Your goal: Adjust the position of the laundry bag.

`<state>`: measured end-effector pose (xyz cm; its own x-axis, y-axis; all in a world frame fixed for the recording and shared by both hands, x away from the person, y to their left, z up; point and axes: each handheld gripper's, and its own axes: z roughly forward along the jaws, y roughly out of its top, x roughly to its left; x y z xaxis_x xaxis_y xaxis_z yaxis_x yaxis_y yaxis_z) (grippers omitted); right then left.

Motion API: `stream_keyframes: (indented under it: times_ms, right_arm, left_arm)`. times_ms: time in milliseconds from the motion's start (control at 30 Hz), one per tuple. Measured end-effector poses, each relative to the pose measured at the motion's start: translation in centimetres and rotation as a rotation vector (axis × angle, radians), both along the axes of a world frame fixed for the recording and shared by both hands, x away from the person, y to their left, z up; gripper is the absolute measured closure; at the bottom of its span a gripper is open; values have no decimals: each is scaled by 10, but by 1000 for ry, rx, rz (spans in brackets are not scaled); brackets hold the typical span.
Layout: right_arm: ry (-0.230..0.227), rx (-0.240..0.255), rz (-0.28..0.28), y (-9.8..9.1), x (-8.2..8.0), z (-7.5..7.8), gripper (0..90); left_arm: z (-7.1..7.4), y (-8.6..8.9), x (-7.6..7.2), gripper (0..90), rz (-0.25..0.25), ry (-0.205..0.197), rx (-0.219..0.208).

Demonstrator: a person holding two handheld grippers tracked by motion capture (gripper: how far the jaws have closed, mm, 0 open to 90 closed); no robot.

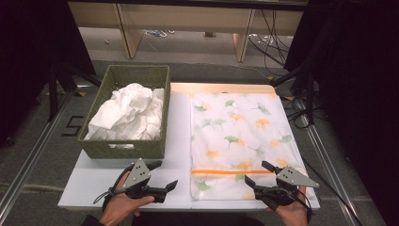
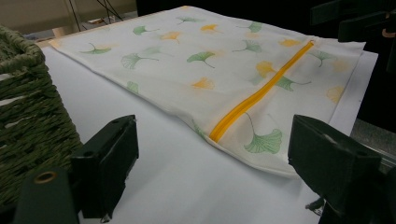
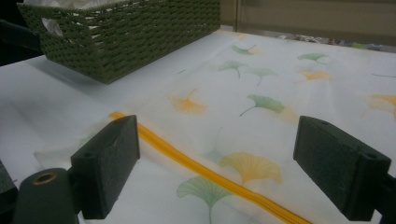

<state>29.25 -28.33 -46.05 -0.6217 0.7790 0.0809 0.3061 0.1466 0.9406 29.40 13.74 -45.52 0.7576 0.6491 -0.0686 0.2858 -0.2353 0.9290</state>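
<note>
A white bag [image 1: 235, 136] printed with green and orange ginkgo leaves lies flat on the right half of the white table [image 1: 179, 136]. An orange zipper [image 1: 233, 172] runs across its near end. At the left stands a green woven basket [image 1: 127, 146] holding crumpled white cloth [image 1: 129, 113]. My left gripper [image 1: 164, 175] hovers open in front of the basket, left of the bag's near corner, nothing between its jaws. My right gripper [image 1: 257, 172] stands open over the bag's near right end by the zipper. The left gripper view has the bag [image 2: 210, 60] and zipper [image 2: 261, 93]; the right gripper view has the zipper [image 3: 187, 161] and basket [image 3: 130, 32].
The table's front edge [image 1: 141, 206] runs just ahead of both hands. Beyond the far edge are wooden furniture legs [image 1: 242, 40] and loose cables [image 1: 268, 40] on the floor. Dark stands and drapes flank the table on both sides.
</note>
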Motion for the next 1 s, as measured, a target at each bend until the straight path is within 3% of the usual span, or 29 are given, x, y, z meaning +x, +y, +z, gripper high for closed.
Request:
stream_keyframes:
  times_ms: [33, 100, 133, 167, 200, 233, 267, 333, 367, 400, 433, 500, 567, 600, 633, 733, 767, 867, 900, 1000]
  right_arm:
    - [-18, -11, -10, -1, 1, 0, 156]
    - [-12, -20, -12, -2, 0, 1, 157]
    - [12, -20, -20, -2, -1, 2, 157]
    - [-12, -37, -14, -3, 1, 1, 158]
    - [-11, -12, -24, -2, 1, -1, 158]
    - [-26, -23, -25, -4, 3, 0, 159]
    - [-11, -9, -21, -5, 3, 0, 159]
    - [-29, -24, -40, -7, 4, 0, 160]
    - [4, -31, -53, -12, 4, 0, 166]
    - [-12, -23, -52, -13, 5, -1, 174]
    - [22, -31, -74, -15, 3, 0, 181]
    - [6, -56, -82, -21, 5, 1, 181]
    - [0, -22, -88, -23, 7, 0, 182]
    - [7, -46, -102, -27, 6, 1, 183]
    - [7, -35, -113, -28, 7, 1, 186]
    - [12, -17, -125, -33, 9, 0, 189]
    - [27, -46, -147, -37, 7, 1, 192]
    - [7, -57, -161, -44, 11, 2, 193]
    - [32, -18, -161, -44, 11, 1, 194]
    - [20, -9, -193, -52, 13, 0, 196]
  left_arm:
    - [0, 0, 0, 160, 4, -4, 7]
    - [0, -1, 0, 160, 9, 0, 5]
    - [0, -3, 0, 160, 13, 2, 3]
    - [0, -7, -1, 160, 9, 17, 5]
    - [-1, -10, 0, 160, -1, 17, 5]
    - [-1, -13, 0, 160, -4, 20, 13]
    - [-1, -13, 0, 160, -4, 20, 13]
    - [-3, -19, 0, 163, -21, 32, 18]
    - [-5, -27, 1, 163, -31, 40, 29]
    - [-6, -28, 1, 165, -37, 41, 43]
    - [-7, -32, 1, 172, -44, 56, 42]
    - [-8, -37, 1, 186, -56, 71, 57]
    - [-10, -42, 2, 191, -74, 68, 74]
    - [-10, -42, 2, 191, -74, 68, 74]
    - [-11, -45, 4, 191, -85, 65, 100]
    - [-14, -49, 6, 196, -71, 98, 89]
    - [-14, -51, 7, 198, -73, 108, 75]
    - [-16, -53, 10, 203, -74, 112, 82]
    - [-16, -53, 10, 206, -74, 112, 82]
    - [-18, -56, 16, 225, -83, 115, 94]
